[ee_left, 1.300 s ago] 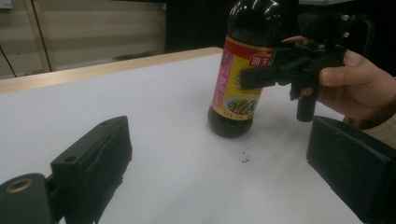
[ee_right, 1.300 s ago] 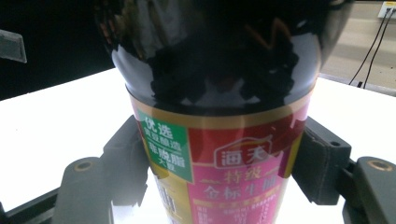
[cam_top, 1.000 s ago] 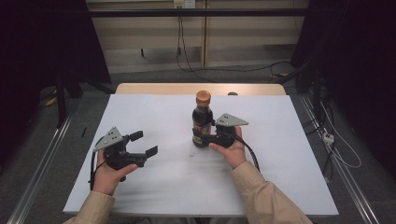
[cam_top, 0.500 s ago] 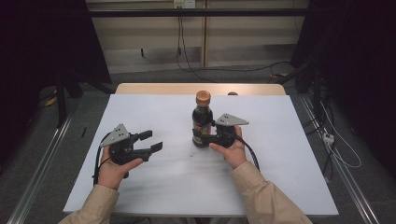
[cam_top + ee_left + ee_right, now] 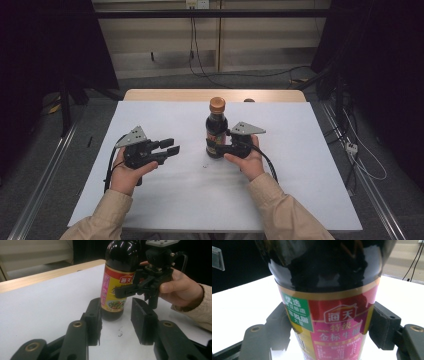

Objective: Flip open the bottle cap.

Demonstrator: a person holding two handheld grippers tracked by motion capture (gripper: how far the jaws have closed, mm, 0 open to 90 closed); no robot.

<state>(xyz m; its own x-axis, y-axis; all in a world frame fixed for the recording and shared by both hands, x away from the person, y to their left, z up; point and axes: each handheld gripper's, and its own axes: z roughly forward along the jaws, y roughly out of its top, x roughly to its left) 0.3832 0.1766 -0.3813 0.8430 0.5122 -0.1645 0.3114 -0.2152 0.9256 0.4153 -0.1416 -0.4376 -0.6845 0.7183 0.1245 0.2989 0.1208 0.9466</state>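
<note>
Two grippers work over the white table (image 5: 300, 200): the left gripper (image 5: 169, 147) hovers with jaws spread apart, the right gripper (image 5: 216, 146) clamps the upright sauce bottle (image 5: 216, 131) mid-table. Beyond, cables (image 5: 200, 55) cross what seems a dim floor.

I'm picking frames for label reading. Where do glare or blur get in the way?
Right gripper view: white table blown out, reflections streak the bottle shoulder, label legible. Left gripper view: near tongs soft, label small but sharp. High view: evenly lit, label too small.
</note>
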